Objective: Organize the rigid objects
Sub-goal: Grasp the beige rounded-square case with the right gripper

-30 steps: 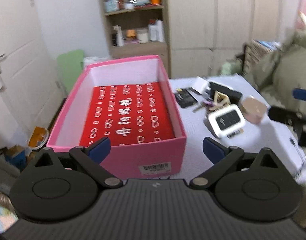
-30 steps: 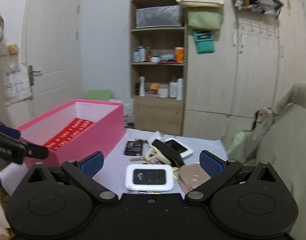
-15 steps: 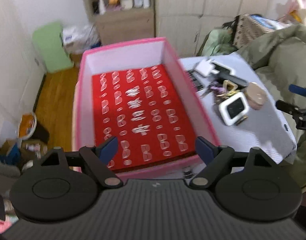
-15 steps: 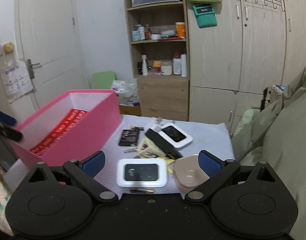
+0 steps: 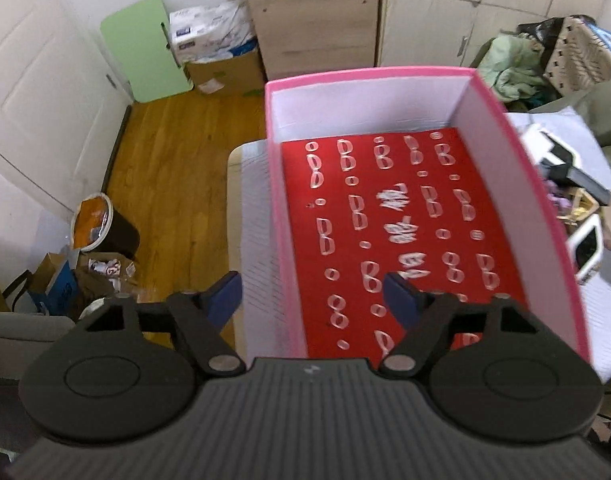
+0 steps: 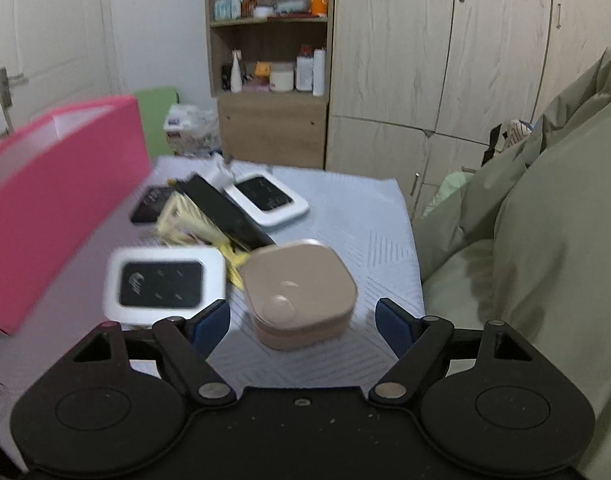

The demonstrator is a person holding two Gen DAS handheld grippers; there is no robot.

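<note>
Nothing is sorted yet: the pink cardboard box (image 5: 521, 184) below the closing, empty left gripper (image 5: 312, 300) holds no objects; the beige rounded plastic container (image 6: 299, 294) sits just ahead of the closing, still-wide right gripper (image 6: 303, 326), ungrasped.

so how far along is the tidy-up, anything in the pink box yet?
Nothing done: the pink box shows only its red patterned liner.

In hand: nothing gripped. The right gripper is closing with the tan case between its fingers, pads not touching. The left gripper is closing astride the box's left wall.

Left: tan case, both white devices and the black items on the table.
</note>
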